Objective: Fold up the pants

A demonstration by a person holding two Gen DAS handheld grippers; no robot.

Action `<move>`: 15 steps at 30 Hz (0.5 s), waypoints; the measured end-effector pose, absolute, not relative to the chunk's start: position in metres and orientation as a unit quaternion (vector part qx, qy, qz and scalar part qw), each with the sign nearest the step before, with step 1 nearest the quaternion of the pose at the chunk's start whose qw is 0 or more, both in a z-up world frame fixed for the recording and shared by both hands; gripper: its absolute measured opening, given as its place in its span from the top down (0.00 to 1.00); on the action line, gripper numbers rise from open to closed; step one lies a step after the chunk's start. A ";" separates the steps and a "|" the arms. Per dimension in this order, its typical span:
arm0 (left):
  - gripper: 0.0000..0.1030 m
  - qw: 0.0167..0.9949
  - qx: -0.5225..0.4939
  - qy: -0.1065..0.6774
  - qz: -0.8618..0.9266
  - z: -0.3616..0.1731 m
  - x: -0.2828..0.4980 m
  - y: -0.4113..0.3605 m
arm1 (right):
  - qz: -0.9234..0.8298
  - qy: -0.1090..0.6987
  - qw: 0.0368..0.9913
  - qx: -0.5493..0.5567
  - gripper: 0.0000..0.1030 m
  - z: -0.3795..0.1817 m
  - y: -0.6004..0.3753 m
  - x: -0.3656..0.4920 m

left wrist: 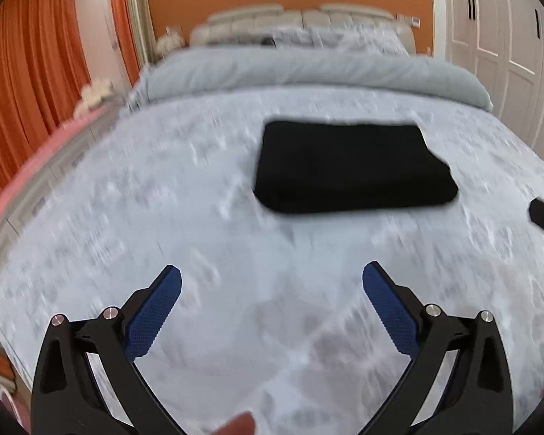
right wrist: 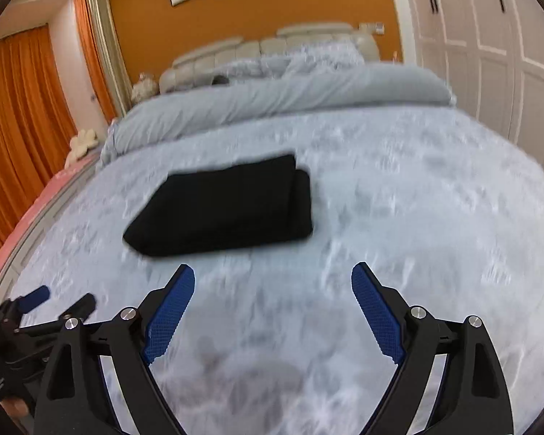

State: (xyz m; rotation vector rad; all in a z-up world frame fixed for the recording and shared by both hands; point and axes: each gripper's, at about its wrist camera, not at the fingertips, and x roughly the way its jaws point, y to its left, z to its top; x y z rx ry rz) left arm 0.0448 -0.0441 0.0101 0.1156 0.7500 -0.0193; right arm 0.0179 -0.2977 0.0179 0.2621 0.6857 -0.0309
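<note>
The black pants (left wrist: 351, 166) lie folded into a compact rectangle on the light blue-grey bedspread (left wrist: 163, 217). In the right wrist view the pants (right wrist: 228, 206) sit ahead and a little left. My left gripper (left wrist: 272, 279) is open and empty, held above the bedspread short of the pants, which lie ahead to its right. My right gripper (right wrist: 273, 277) is open and empty, just short of the pants' near edge. The left gripper (right wrist: 60, 299) also shows at the lower left of the right wrist view. Both views are motion-blurred.
A rolled grey duvet (left wrist: 308, 72) lies across the bed beyond the pants, with pillows and a padded headboard (right wrist: 264, 50) behind. Orange curtains (left wrist: 25, 72) hang at the left. White wardrobe doors (right wrist: 489, 54) stand at the right. A pink bed edge (left wrist: 25, 170) runs along the left.
</note>
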 end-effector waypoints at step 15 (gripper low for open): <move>0.05 0.933 0.071 0.352 0.023 -0.007 0.040 -0.038 | -0.016 0.350 0.933 0.080 0.16 -0.001 -0.267 0.000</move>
